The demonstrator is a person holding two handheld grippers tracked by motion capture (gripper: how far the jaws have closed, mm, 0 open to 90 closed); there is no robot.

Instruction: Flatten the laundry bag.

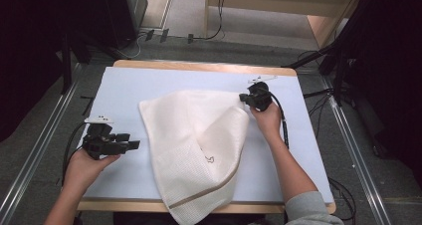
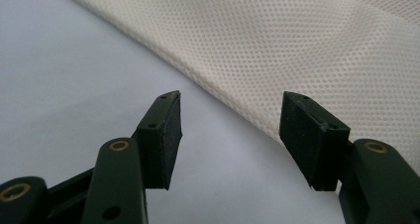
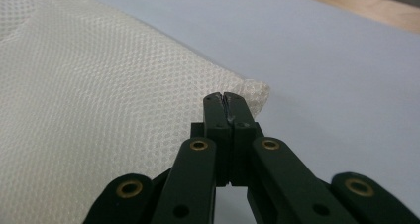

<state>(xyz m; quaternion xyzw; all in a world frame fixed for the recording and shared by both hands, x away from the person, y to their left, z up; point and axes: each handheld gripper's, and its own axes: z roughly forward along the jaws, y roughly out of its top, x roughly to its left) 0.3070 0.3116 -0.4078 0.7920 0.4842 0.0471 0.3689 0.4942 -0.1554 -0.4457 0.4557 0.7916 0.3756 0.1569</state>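
From the high view, a cream-white waffle-weave cloth (image 1: 194,145) is lying across the middle of the pale blue counter (image 1: 124,85), its near end hanging over the front edge. The left tongs (image 1: 130,144) are hovering just left of the cloth, apart from it. The right tongs (image 1: 245,98) are sitting at the cloth's far right corner, which is lifting into a fold.

In the left gripper view, the left tongs (image 2: 230,135) are standing released, with bare counter between the pads and the cloth's edge just beyond.

In the right gripper view, the right tongs (image 3: 229,102) are clenched, seemingly pinching the cloth's corner (image 3: 255,92), though the pads are hiding the contact.
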